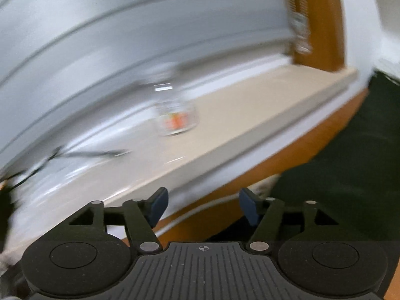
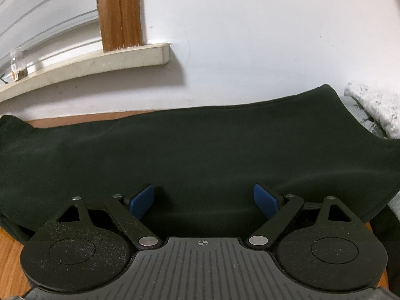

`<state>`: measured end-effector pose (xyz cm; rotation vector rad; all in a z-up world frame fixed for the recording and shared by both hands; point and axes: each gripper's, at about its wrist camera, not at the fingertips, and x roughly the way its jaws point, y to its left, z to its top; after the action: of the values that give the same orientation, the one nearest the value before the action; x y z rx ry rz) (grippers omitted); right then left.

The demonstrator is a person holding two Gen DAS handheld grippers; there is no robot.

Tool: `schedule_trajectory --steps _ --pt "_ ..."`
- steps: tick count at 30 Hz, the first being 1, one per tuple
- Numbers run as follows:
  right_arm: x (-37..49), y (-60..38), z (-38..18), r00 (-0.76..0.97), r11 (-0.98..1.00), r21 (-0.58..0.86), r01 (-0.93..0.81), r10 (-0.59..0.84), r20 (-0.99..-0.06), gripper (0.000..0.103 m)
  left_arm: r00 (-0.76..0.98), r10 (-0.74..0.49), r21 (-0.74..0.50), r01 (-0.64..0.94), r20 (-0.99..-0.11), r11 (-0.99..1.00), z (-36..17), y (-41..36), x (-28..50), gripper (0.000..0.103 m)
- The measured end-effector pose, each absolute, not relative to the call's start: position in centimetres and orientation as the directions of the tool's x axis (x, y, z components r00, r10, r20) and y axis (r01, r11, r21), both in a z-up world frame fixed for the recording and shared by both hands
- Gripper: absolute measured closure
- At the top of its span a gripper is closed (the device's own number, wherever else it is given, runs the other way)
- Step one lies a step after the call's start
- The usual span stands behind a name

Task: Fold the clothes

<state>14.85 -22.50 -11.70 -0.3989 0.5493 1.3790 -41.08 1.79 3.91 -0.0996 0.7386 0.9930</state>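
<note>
Your left hand-held gripper (image 1: 203, 208) is spread and empty; your right hand-held gripper (image 2: 203, 201) is spread above the dark garment (image 2: 200, 150) at the desk's (image 2: 10, 252) back edge.

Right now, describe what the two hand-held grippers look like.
Both look alike. The left hand-held gripper and right hand-held gripper each have matte black linkage arms with silver pivot pins, blue rectangular pads, round black discs, and a ribbed grey base bearing a small crosshair mark.

Left tongs (image 1: 203, 206) and right tongs (image 2: 204, 202) both gape wide, gripping nothing.
</note>
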Motion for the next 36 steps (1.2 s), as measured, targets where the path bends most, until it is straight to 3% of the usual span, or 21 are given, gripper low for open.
schedule_trajectory --steps 2,7,18,19,21,24,25,26,27,32,36 --pt "14.9 -22.5 -11.7 0.096 0.156 0.054 -0.986 0.808 -0.581 0.016 0.306 0.736 0.231 -0.817 -0.604 0.529 4.5 1.3 -45.2 0.024" --pt "15.0 -22.6 -11.7 0.094 0.158 0.061 -0.986 0.809 -0.58 0.016 0.268 0.741 0.239 -0.833 -0.616 0.5 3.0 0.4 -51.3 0.024" --pt "14.9 -22.4 -11.8 0.105 0.165 0.049 -0.985 0.806 -0.583 0.015 0.359 0.642 0.213 -0.739 -0.678 0.639 -2.0 3.6 -47.6 0.024" --pt "14.9 -22.4 -11.8 0.106 0.165 0.049 -0.985 0.806 -0.583 0.015 0.354 0.633 0.217 -0.732 -0.688 0.646 -2.5 3.8 -47.3 0.026" --pt "14.9 -22.4 -11.8 0.106 0.165 0.049 -0.985 0.806 -0.583 0.015 0.362 0.609 0.203 -0.721 -0.706 0.663 -3.3 4.1 -47.1 0.047" --pt "14.9 -22.5 -11.8 0.106 0.165 0.05 -0.985 0.806 -0.582 0.015 0.381 0.601 0.191 -0.712 -0.703 0.675 -3.4 3.4 -47.6 0.064" --pt "14.9 -22.5 -11.8 0.105 0.165 0.051 -0.985 0.806 -0.582 0.015 0.374 0.612 0.199 -0.718 -0.697 0.667 -3.3 3.3 -47.7 0.074" --pt "14.9 -22.5 -11.8 0.105 0.165 0.052 -0.985 0.806 -0.582 0.015 0.37 0.623 0.2 -0.729 -0.689 0.655 -3.1 3.2 -47.9 0.092" --pt "15.0 -22.5 -11.8 0.104 0.165 0.053 -0.985 0.807 -0.582 0.015 0.365 0.637 0.202 -0.741 -0.679 0.641 -2.8 3.2 -48.1 0.099" --pt "15.0 -22.5 -11.7 0.106 0.166 0.052 -0.985 0.806 -0.582 0.015 0.356 0.73 0.146 -0.838 -0.583 0.525 1.4 2.7 -51.0 0.099" --pt "14.9 -22.5 -11.7 0.108 0.167 0.048 -0.985 0.805 -0.583 0.015 0.326 0.73 0.165 -0.843 -0.601 0.512 1.4 2.9 -51.5 0.095"
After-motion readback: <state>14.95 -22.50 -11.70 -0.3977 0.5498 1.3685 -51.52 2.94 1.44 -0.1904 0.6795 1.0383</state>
